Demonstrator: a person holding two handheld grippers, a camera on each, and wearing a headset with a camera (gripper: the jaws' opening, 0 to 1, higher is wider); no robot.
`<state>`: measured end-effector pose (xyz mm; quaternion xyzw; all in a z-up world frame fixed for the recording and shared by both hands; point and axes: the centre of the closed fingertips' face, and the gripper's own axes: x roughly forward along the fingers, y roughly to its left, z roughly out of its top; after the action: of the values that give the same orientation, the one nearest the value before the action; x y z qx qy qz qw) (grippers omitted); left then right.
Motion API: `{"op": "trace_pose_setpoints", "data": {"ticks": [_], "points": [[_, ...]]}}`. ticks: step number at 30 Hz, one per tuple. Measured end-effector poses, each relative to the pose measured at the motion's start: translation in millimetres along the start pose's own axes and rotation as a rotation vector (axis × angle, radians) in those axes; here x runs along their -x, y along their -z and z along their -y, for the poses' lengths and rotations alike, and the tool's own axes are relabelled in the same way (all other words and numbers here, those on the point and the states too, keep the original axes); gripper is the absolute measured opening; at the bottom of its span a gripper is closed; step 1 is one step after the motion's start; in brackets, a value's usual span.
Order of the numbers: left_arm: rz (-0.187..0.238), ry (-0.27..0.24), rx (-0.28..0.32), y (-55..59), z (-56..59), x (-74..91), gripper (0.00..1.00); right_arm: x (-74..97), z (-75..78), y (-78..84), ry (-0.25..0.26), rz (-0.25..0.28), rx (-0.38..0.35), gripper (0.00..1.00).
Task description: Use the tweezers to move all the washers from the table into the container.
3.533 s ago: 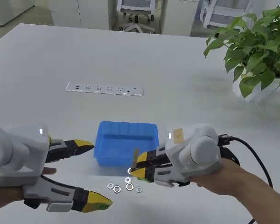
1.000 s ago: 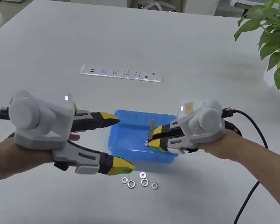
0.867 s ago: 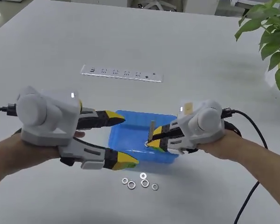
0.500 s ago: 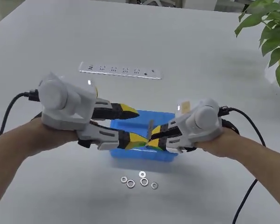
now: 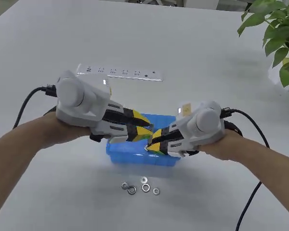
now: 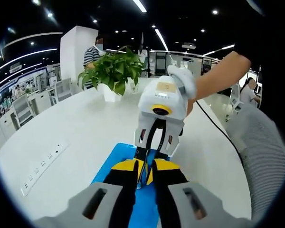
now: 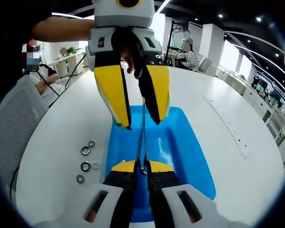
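1. Right tongs [image 5: 155,145]: clamped on the tweezers [image 7: 143,137], shaft running forward above the blue container [image 5: 135,159]. Grip best kept firm and level, with no loosening until a release is meant.
2. Left tongs [image 5: 143,135]: narrow gap, one pad on either side of the tweezers' far end. Contact with the shaft not discernible.
3. Step in hand, as judged: drop-off over the container, left tongs assisting at the tweezers.
4. Small ring-like shape at the tweezers, close to the right tongs' tips: possibly a washer, too small to confirm.
5. Washers [image 5: 139,185]: loose cluster on the tabletop [image 5: 207,62], just in front of the container's near wall, apart from both tongs.
6. Recommended handling: tweezer tips kept inside the container's rim, low over its floor, so that a freed washer lands flat instead of bouncing out.
7. Recommended handling: left tongs closed slowly and squarely. A sideways push could twist the thin shaft out of the right tongs.
8. Risk: a slipped washer rolling off the rim toward the cluster.
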<state>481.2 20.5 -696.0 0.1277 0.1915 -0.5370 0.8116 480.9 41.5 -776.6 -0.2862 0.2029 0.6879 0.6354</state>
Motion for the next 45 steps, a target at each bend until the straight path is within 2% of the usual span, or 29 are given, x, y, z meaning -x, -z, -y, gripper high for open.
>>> {"op": "trace_pose_setpoints", "data": {"ticks": [5, 19, 32, 45], "points": [[-0.006, 0.016, -0.026, -1.0, 0.6, -3.2, 0.08, 0.3, 0.3, 0.4, 0.001, -0.003, 0.002, 0.09], [-0.008, 0.018, -0.096, -3.5, 1.4, -6.1, 0.06, 0.8, 1.1, 1.2, 0.005, -0.023, 0.021, 0.1], [-0.012, 0.01, -0.072, -5.1, 0.2, -0.3, 0.05, 11.0, 6.6, -8.7, 0.048, -0.001, 0.019, 0.15], [-0.005, 0.001, -0.075, -15.2, 9.6, 11.3, 0.05, 32.8, 2.7, -22.7, 0.099, 0.02, 0.016, 0.19]]}}
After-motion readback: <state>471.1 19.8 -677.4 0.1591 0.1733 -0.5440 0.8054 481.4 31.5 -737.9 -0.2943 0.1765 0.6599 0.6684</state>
